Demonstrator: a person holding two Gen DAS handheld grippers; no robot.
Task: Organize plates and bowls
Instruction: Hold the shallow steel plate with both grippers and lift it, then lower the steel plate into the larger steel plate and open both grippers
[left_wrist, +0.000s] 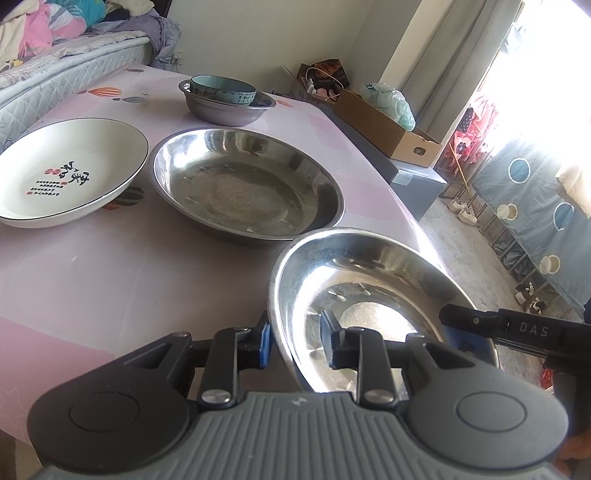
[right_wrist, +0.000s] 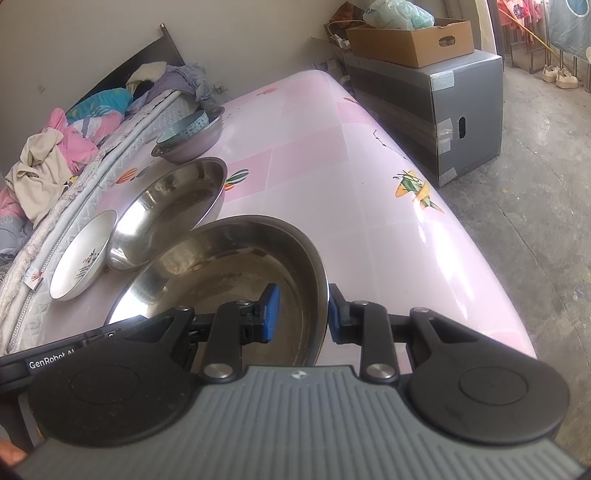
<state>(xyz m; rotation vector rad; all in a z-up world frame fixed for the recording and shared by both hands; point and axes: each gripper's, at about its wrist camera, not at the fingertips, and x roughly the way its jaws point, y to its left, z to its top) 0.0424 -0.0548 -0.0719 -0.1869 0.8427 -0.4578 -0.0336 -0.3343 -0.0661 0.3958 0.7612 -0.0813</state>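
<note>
A shiny steel plate (left_wrist: 369, 280) (right_wrist: 229, 266) is held at the table's near edge, its far rim overlapping a second steel plate (left_wrist: 243, 184) (right_wrist: 170, 210). My left gripper (left_wrist: 295, 343) is shut on its near left rim, one pad outside and one inside. On the opposite rim my right gripper (right_wrist: 301, 317) is shut the same way. A white plate with black characters (left_wrist: 70, 170) (right_wrist: 83, 254) lies to the left. At the back a teal bowl (left_wrist: 221, 88) (right_wrist: 184, 127) sits in a grey bowl (left_wrist: 225, 110) (right_wrist: 195, 147).
The table wears a pink patterned cloth (left_wrist: 110, 277) (right_wrist: 332, 166). A bed with piled laundry (right_wrist: 55, 147) borders its left side. Right of the table, an open cardboard box (right_wrist: 410, 40) sits on a grey taped box (right_wrist: 443, 110), with bare floor (right_wrist: 535, 221) beyond.
</note>
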